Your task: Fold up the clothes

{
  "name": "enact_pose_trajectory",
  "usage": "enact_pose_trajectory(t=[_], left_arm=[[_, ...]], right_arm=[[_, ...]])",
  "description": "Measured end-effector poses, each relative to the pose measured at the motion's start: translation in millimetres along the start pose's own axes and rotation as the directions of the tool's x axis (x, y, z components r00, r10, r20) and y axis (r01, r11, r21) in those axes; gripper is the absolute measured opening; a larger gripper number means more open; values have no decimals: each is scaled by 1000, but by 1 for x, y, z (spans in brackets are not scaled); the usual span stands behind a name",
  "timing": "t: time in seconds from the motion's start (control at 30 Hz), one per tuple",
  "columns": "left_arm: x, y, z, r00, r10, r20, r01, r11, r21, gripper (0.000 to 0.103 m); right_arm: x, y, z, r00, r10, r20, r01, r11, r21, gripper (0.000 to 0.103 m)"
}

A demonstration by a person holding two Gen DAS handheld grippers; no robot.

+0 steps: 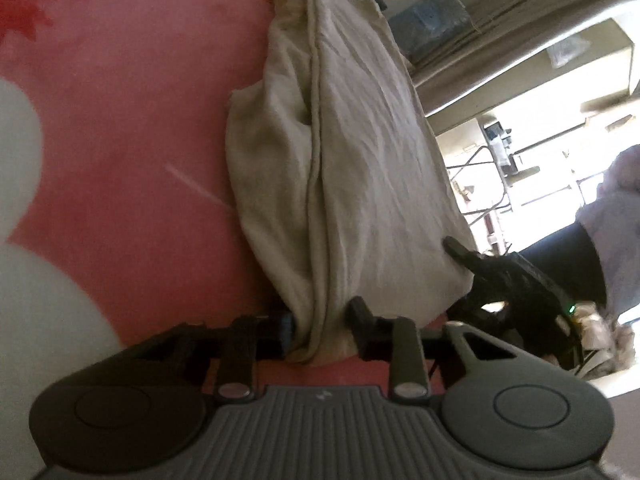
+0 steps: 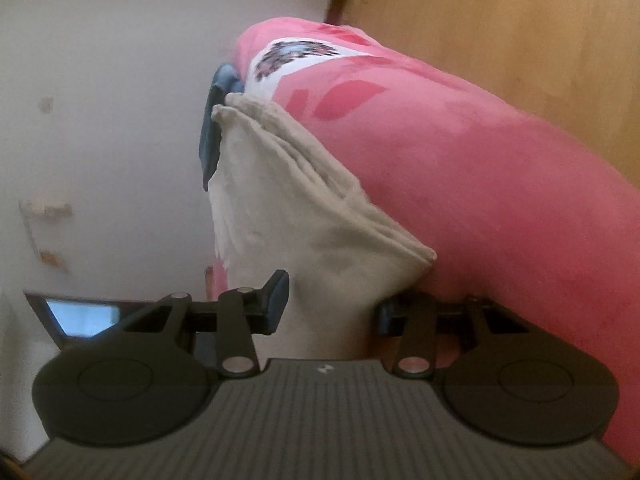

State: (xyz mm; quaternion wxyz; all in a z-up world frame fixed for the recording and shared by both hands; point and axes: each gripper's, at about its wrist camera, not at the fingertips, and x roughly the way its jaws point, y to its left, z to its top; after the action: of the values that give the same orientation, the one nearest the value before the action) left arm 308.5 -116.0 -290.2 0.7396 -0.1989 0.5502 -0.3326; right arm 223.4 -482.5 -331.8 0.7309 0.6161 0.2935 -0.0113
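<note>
A cream-white garment (image 1: 352,152) lies folded lengthwise on a pink bedspread (image 1: 132,100). My left gripper (image 1: 320,326) is shut on the garment's near edge, cloth bunched between its fingers. The right gripper shows in the left wrist view (image 1: 472,264) as a dark shape at the garment's right corner. In the right wrist view, my right gripper (image 2: 332,308) holds the cream garment (image 2: 304,216) between its two fingers, the cloth filling the gap. A dark blue cloth (image 2: 214,128) lies past the garment's far end.
The pink bedspread (image 2: 460,152) has white and red flower prints. A wooden panel (image 2: 520,32) and a white wall (image 2: 100,80) stand behind the bed. A bright window area (image 1: 540,152) and a blue bundle (image 1: 432,20) lie beyond the bed edge.
</note>
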Motion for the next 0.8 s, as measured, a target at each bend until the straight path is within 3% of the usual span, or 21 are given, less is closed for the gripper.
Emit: enact_pose_trajectory(t=[0.13,0.23,0.37,0.47,0.63,0.8], left_arm=[[-6,-12,2,1000,21,-2,-21,998,63,10],[-20,-15,3,1000,3,6,-4,997,72,9],[-53,-18,-2,996,-74,49,67,988,136,8],[-82,-10,-13,993,-86,79,77,991,112,8],[-136,3,-62,998,-30,49,27,997,75,8],[-202,-4,-143,998,16,56,-21,995,98,8]], right_arm=[[6,10,-5,997,-52,48,55,997,-47,18],[-2,29,-13,992,-101,81,109,990,-95,14],[-20,51,-28,985,-126,116,143,978,-155,10],[-36,60,-48,984,-133,121,153,974,-170,10],[-73,71,-106,985,-127,117,149,969,-199,9],[-130,62,-179,991,-118,64,128,971,-203,9]])
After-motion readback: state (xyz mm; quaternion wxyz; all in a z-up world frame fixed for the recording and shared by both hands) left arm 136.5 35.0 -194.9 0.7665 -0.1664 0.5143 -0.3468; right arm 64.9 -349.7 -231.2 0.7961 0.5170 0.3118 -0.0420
